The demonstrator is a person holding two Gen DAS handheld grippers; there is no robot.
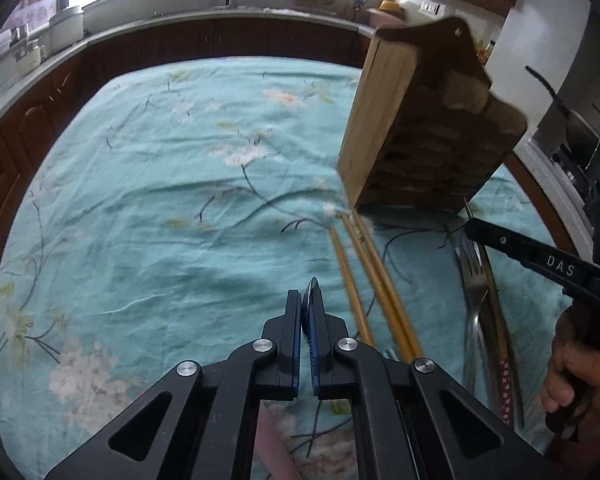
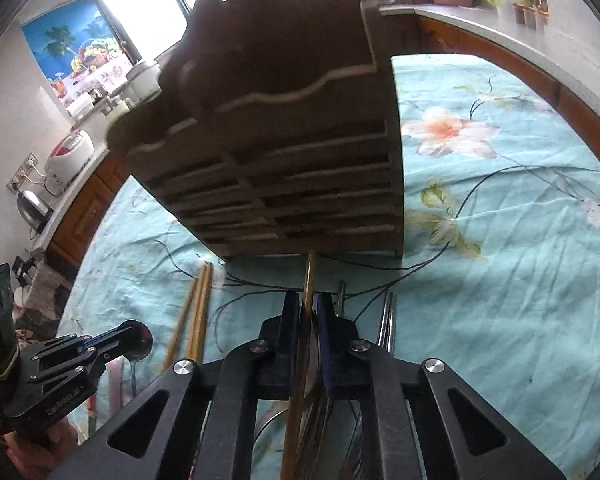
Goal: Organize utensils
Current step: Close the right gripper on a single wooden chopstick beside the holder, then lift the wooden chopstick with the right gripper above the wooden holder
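On the table by the rack (image 2: 276, 140), our right tool (image 2: 309, 312) is clamped on a chopstick (image 2: 309, 280). Left tool (image 1: 306, 304) is closed on a thin dark item, can't tell what. We'd lift both straight up, w/o tilting, then aim for the rack slots.

Right gripper (image 2: 309, 312) closed on a thin brown chopstick (image 2: 309, 280); the stick runs between the blue pads, its far tip at the foot of the wooden utensil holder (image 2: 284, 128). Holder stands on the teal floral tablecloth (image 2: 500, 280), slatted front facing the camera. Pair of wooden chopsticks (image 2: 198, 312) lies left of the gripper; metal chopsticks (image 2: 389, 316) just right. Left gripper (image 2: 136, 338) at lower left, jaws together on what looks like a spoon bowl
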